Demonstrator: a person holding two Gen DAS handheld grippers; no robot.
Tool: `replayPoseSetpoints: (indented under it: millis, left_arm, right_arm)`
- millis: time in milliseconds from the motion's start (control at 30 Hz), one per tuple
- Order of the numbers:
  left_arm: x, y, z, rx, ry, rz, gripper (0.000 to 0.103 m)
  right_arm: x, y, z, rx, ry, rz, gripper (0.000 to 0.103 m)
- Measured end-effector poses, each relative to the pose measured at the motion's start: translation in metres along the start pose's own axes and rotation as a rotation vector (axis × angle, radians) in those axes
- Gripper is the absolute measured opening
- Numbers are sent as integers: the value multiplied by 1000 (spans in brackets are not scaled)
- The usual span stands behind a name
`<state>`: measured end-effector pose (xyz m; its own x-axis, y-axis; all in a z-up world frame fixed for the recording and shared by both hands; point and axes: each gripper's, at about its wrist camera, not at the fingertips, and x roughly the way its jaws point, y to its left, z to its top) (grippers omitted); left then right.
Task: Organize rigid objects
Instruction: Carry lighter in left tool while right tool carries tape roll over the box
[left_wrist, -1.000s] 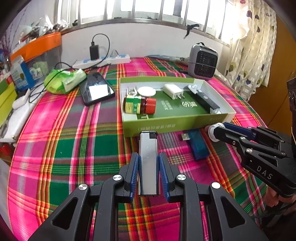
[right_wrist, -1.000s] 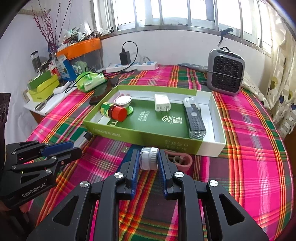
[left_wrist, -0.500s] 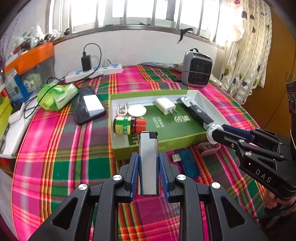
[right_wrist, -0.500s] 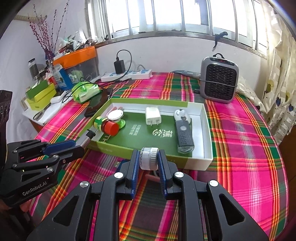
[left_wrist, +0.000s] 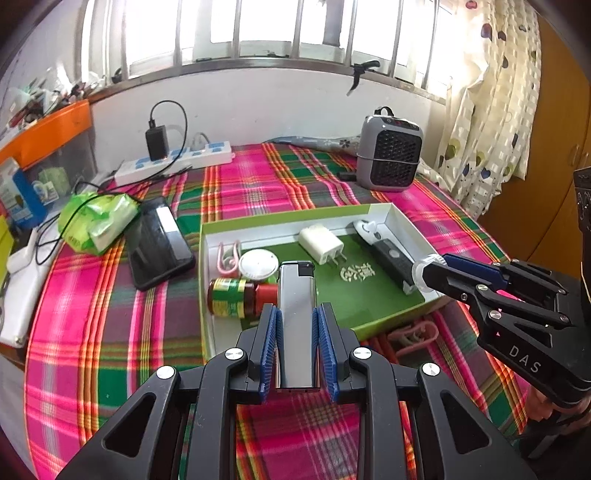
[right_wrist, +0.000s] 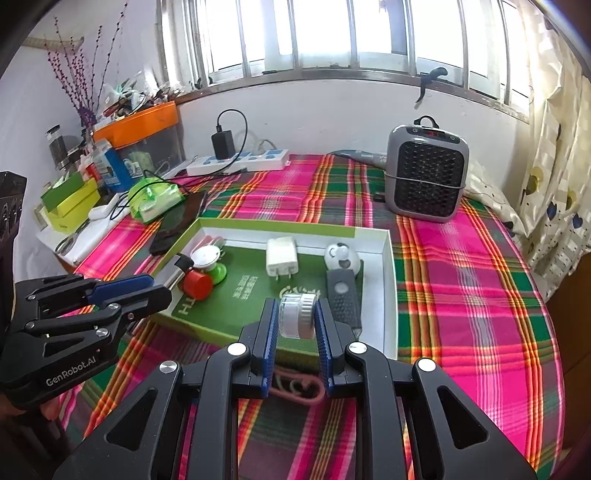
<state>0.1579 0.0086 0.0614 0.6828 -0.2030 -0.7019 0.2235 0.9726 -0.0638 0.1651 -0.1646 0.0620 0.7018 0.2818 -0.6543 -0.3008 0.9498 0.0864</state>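
Left hand-held gripper (left_wrist: 297, 332): clamped on a silver lighter (left_wrist: 296, 306), held lengthwise between the blue pads, its black cap pointing to 12 o'clock over the near edge of the box

Right hand-held gripper (right_wrist: 295, 328): clamped on a small clear jar (right_wrist: 297, 315) with a ribbed silver lid, jar lying on its side above the near part of the box

Green box (right_wrist: 273, 225), white inside walls, on the plaid-covered worktop (right_wrist: 461, 295); contents:
- white charger plug (right_wrist: 281, 255), at 12 o'clock in the box
- black-and-white opener (right_wrist: 341, 275), along the 3 o'clock wall
- red-capped bottle (left_wrist: 242, 297) with green-yellow label, lying on its side at 9 o'clock
- white round lid (left_wrist: 258, 263), touching the bottle
- pink clip (left_wrist: 228, 254), in the 10 o'clock corner

Outside the box:
- black phone (left_wrist: 159, 243), at 9 o'clock
- green packet (left_wrist: 96, 221), beside the phone
- grey heater (right_wrist: 426, 171), at 1 o'clock
- white power strip (right_wrist: 238, 162), at 11 o'clock by the wall
- pink hook (left_wrist: 415, 334), on the cloth just beside the box's near wall
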Motion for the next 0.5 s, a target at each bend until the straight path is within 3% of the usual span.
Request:
replayPoseSetpoints:
  millis: [500]
  left_arm:
    - [37, -9, 28, -3, 28, -16, 22]
  right_arm:
    - [26, -12, 13, 12, 30, 29, 21]
